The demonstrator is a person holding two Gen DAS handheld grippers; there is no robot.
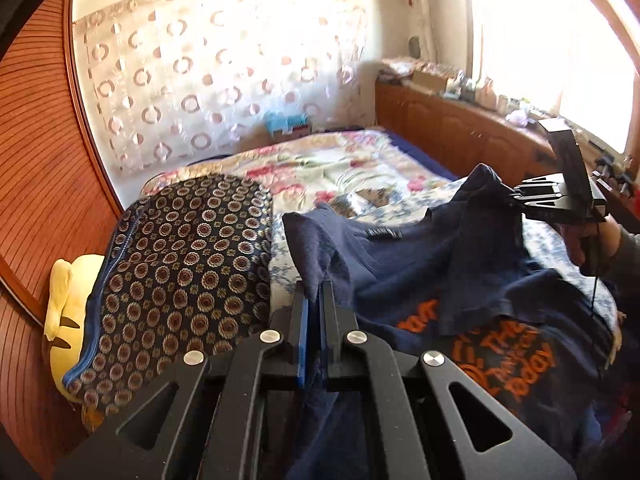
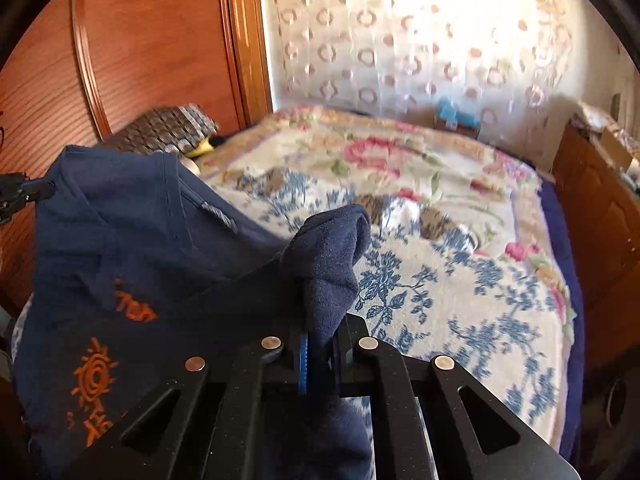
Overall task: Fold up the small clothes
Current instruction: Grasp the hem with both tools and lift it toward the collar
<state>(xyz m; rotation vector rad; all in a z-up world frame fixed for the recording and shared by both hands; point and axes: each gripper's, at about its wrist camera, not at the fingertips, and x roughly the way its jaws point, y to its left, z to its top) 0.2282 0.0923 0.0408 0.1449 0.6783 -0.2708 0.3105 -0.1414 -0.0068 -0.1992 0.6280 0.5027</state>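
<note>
A navy T-shirt (image 1: pixel 420 264) with orange print is held up over the bed, stretched between both grippers. My left gripper (image 1: pixel 314 288) is shut on one edge of it, and the cloth bunches up between the black fingers with blue pads. My right gripper (image 2: pixel 322 340) is shut on another bunched corner of the T-shirt (image 2: pixel 120 248). In the left wrist view the right gripper (image 1: pixel 510 197) pinches the shirt's far right corner, with a person's hand behind it. In the right wrist view the left gripper (image 2: pixel 46 192) shows at the far left edge, at the shirt's corner.
A floral blanket (image 2: pixel 440 264) covers the bed. A dark patterned pillow (image 1: pixel 180 264) and a yellow plush toy (image 1: pixel 68 296) lie by the wooden headboard (image 1: pixel 44 168). A wooden cabinet (image 1: pixel 460 128) with clutter runs under the window. A blue box (image 1: pixel 286 122) sits by the curtain.
</note>
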